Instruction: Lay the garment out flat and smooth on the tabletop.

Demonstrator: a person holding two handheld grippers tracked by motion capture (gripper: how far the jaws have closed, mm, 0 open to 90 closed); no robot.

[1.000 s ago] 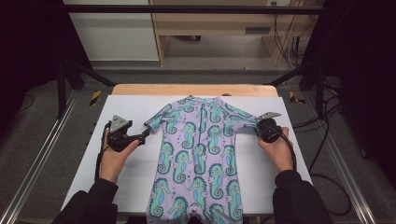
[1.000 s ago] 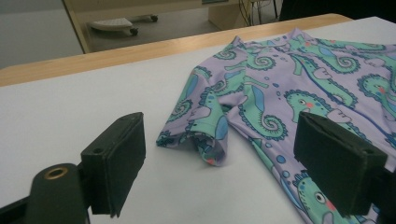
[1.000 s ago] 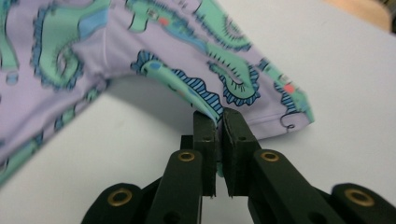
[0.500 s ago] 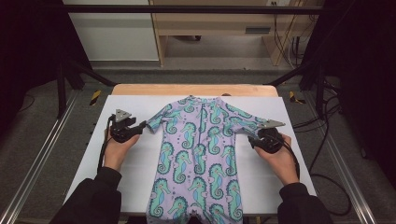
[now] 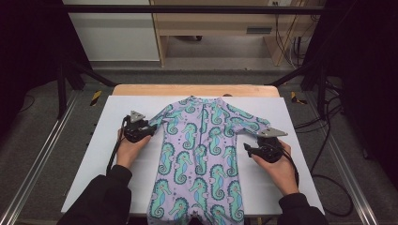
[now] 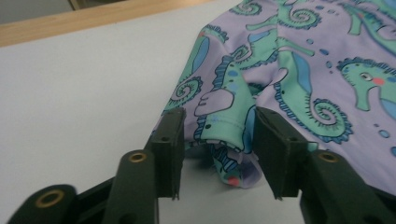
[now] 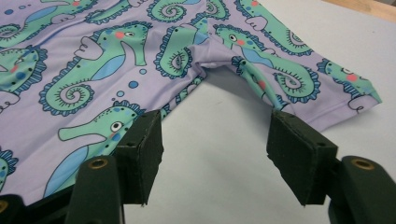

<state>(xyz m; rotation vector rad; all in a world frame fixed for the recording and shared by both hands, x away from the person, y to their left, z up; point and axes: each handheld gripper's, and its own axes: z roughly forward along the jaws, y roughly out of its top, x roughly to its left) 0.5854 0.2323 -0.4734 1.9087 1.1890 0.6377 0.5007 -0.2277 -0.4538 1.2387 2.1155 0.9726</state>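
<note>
- The white table point(image 5: 300, 187) is evenly lit from above; the room around it falls into deep darkness.
- The high view is soft and grainy, with no glare.
- In both gripper views the near black jaws are slightly soft; faint shadows lie under the garment point(image 7: 93, 60).

The high view looks forward and down on the whole worktop point(image 5: 117, 108) from above the person's side. Each gripper view sits low and very near, looking along its own jaws. All three share the seahorse suit point(image 5: 202, 154).
</note>
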